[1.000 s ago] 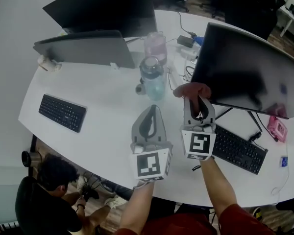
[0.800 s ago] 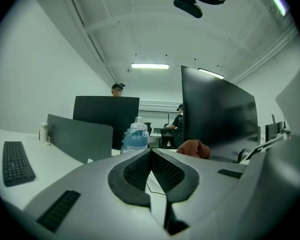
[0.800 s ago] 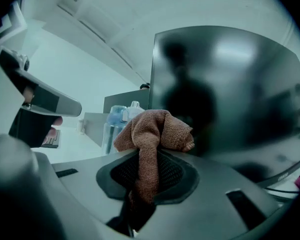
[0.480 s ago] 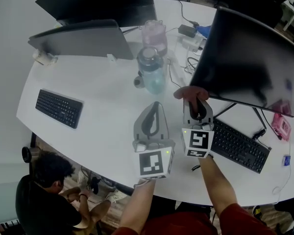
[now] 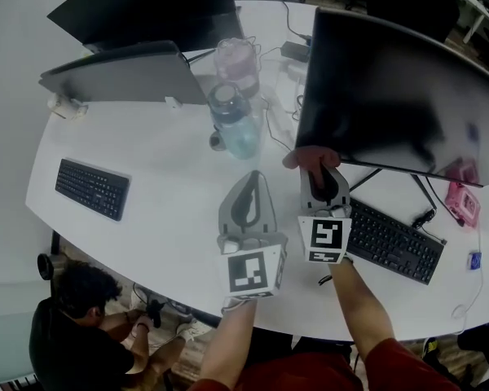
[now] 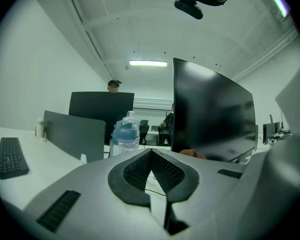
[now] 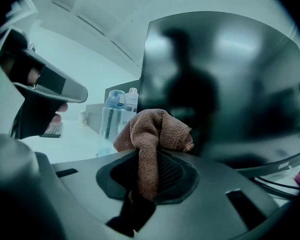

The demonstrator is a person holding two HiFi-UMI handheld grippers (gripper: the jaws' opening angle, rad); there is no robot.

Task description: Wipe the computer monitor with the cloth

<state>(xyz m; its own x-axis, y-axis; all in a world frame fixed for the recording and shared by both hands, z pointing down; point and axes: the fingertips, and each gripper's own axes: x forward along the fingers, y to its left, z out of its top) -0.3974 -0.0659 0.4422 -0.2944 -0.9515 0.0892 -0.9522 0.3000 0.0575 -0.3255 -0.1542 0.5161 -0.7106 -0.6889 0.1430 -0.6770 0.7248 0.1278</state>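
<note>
A brown cloth point(image 7: 152, 134) is bunched between the jaws of my right gripper point(image 7: 151, 156), which is shut on it. In the head view the cloth point(image 5: 311, 157) sits just below the lower left corner of the large dark monitor point(image 5: 399, 104), close to the screen; I cannot tell whether it touches. The monitor point(image 7: 225, 84) fills the right gripper view. My left gripper point(image 5: 249, 195) is beside the right gripper point(image 5: 319, 179), over the white desk. Its jaws are shut with nothing between them point(image 6: 151, 160). The monitor point(image 6: 212, 116) stands to its right.
Two clear water bottles point(image 5: 231, 119) stand left of the monitor. A black keyboard point(image 5: 391, 241) lies under the monitor, another keyboard point(image 5: 91, 189) at the left. A grey laptop lid point(image 5: 122, 73) and a second monitor point(image 5: 147, 8) stand behind. A person point(image 5: 85, 324) sits below the desk edge.
The view has shifted so the monitor and bottles sit further left. The right gripper with the cloth stays close under the monitor's lower left corner. Both grippers hold their state.
</note>
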